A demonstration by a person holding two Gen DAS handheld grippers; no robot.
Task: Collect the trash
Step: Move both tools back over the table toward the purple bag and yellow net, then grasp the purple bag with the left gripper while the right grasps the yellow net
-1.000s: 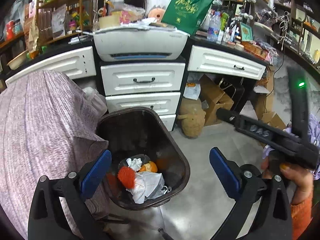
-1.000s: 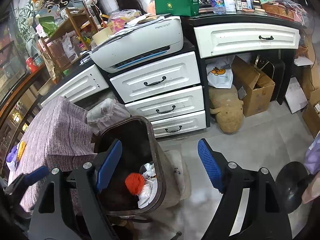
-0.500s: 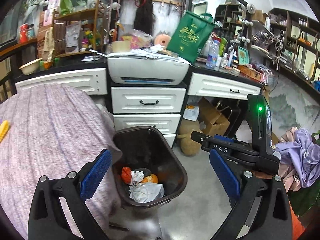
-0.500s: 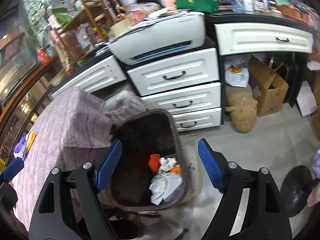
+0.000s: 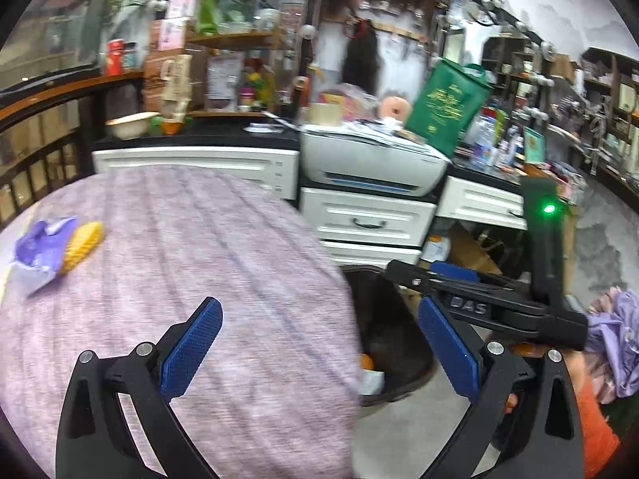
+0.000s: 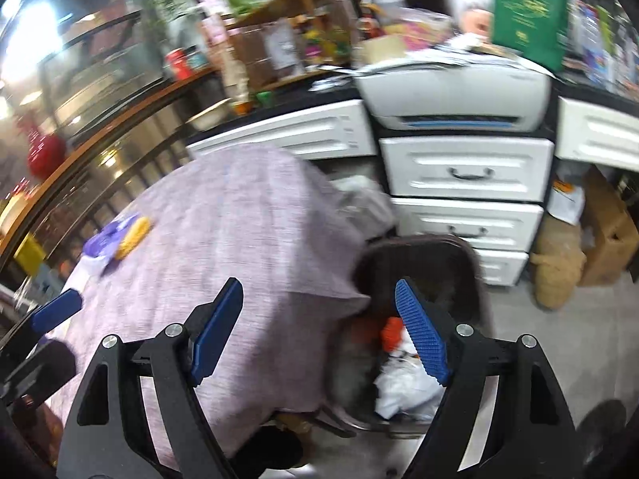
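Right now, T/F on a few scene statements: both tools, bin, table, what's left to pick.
1. Both tools are open and hold nothing. True: the left tool and the right tool each show blue pads spread wide with nothing between them.
2. The trash bin is empty. False: the brown trash bin holds white crumpled paper and an orange-red piece.
3. A yellow item lies on the table beside a purple wrapper. True: the yellow item touches the purple wrapper on the tablecloth.
4. The bin stands on the table. False: it stands on the floor at the table's edge.
5. The printer's top is bare. False: the printer has papers piled on it.
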